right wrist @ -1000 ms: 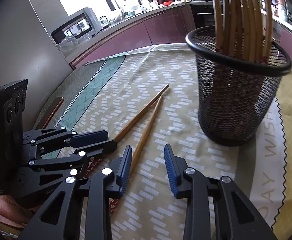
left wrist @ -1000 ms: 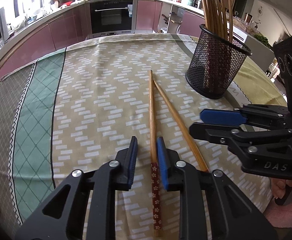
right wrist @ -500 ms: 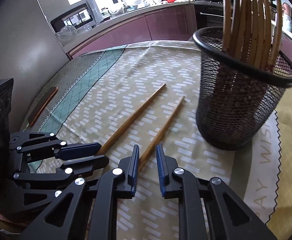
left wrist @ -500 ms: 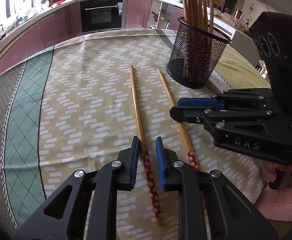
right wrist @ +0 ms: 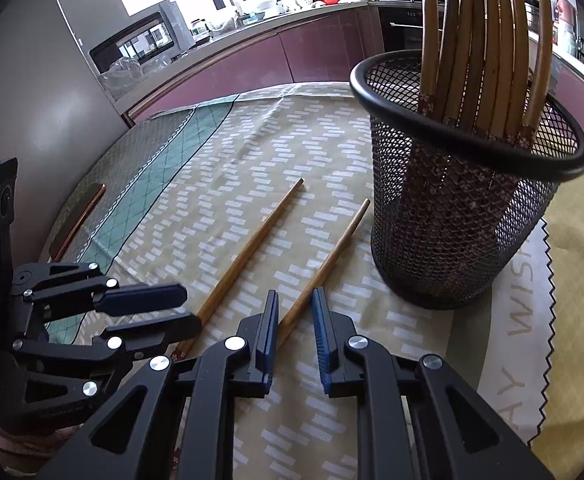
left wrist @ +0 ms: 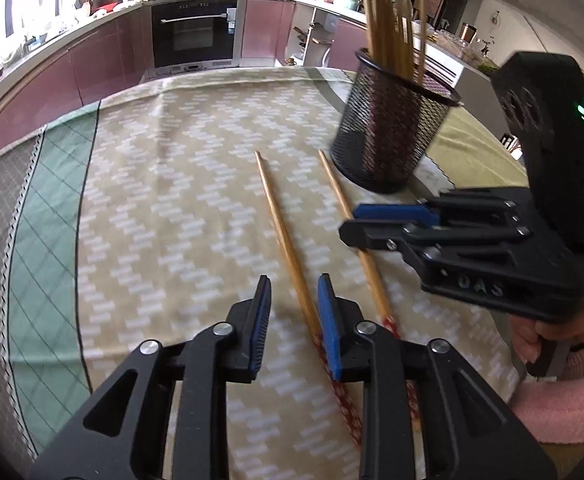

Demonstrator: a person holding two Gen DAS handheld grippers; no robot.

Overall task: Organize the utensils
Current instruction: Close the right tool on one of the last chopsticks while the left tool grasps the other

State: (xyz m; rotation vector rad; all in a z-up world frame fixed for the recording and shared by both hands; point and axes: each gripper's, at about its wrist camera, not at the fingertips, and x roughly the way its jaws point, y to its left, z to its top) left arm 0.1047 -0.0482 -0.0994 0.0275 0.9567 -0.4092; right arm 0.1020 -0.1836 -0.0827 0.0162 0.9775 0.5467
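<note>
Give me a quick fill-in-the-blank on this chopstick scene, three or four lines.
1. ____ loose chopsticks lie on the tablecloth.
2. The other chopsticks stand in a black ____ holder.
3. The loose chopstick nearer the holder runs between the fingers of the ____ gripper.
4. The patterned ends of the loose chopsticks point ____ the grippers.

Missing words: two; mesh; right; toward

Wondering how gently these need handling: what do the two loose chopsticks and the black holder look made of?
Chopsticks: likely wood or bamboo, with a smooth tan shaft, a slight sheen, and a dark red floral-printed band at the handle end. Holder: apparently metal wire mesh in matte black, see-through, with a solid rolled rim.
</note>
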